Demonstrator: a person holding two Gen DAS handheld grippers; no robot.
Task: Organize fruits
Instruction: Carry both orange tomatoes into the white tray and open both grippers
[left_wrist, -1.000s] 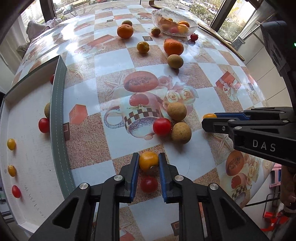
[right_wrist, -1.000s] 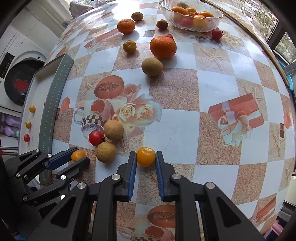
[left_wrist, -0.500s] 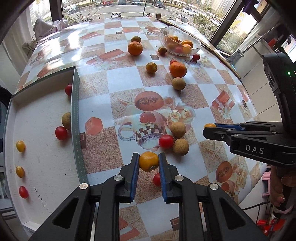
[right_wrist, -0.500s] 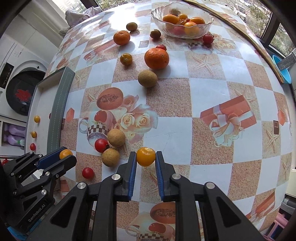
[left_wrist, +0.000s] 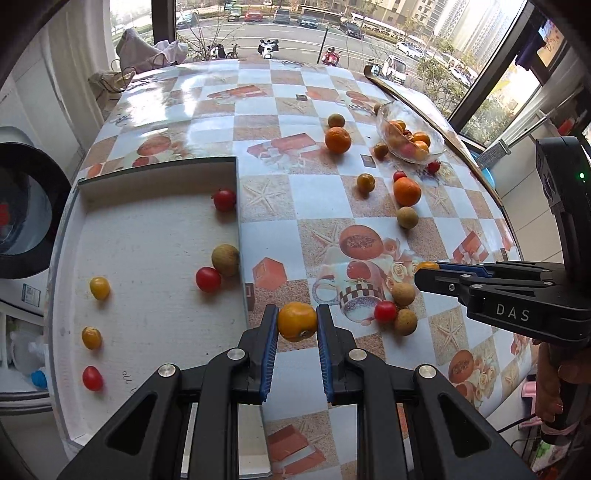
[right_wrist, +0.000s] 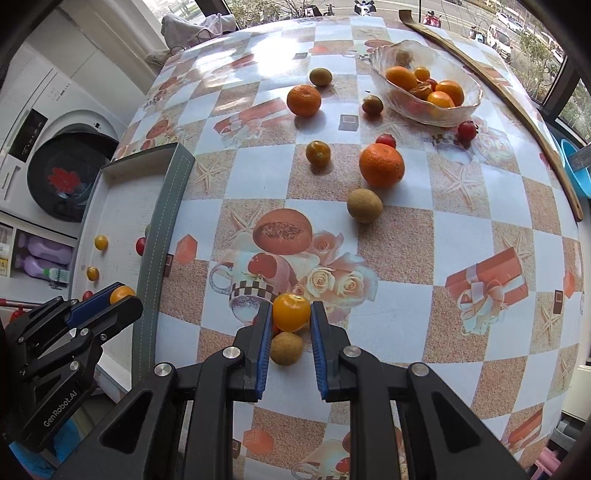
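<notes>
My left gripper (left_wrist: 297, 323) is shut on a yellow-orange tomato (left_wrist: 296, 321), held above the right edge of the white tray (left_wrist: 147, 266). It also shows in the right wrist view (right_wrist: 122, 295). My right gripper (right_wrist: 291, 314) is shut on another yellow tomato (right_wrist: 291, 312), held above the table over brown longans (right_wrist: 285, 348). It also shows in the left wrist view (left_wrist: 428, 271). The tray holds red tomatoes (left_wrist: 208, 279), yellow tomatoes (left_wrist: 99, 288) and a longan (left_wrist: 225, 260).
Oranges (right_wrist: 381, 165), longans (left_wrist: 407, 217), small tomatoes (left_wrist: 385, 311) lie scattered on the checkered tablecloth. A glass bowl (right_wrist: 469, 107) of fruit stands at the far right. A washing machine (right_wrist: 62, 177) stands left of the table.
Both grippers have risen with their tomatoes. The left one has moved left toward the tray's edge; the right one has moved left over the longans.
</notes>
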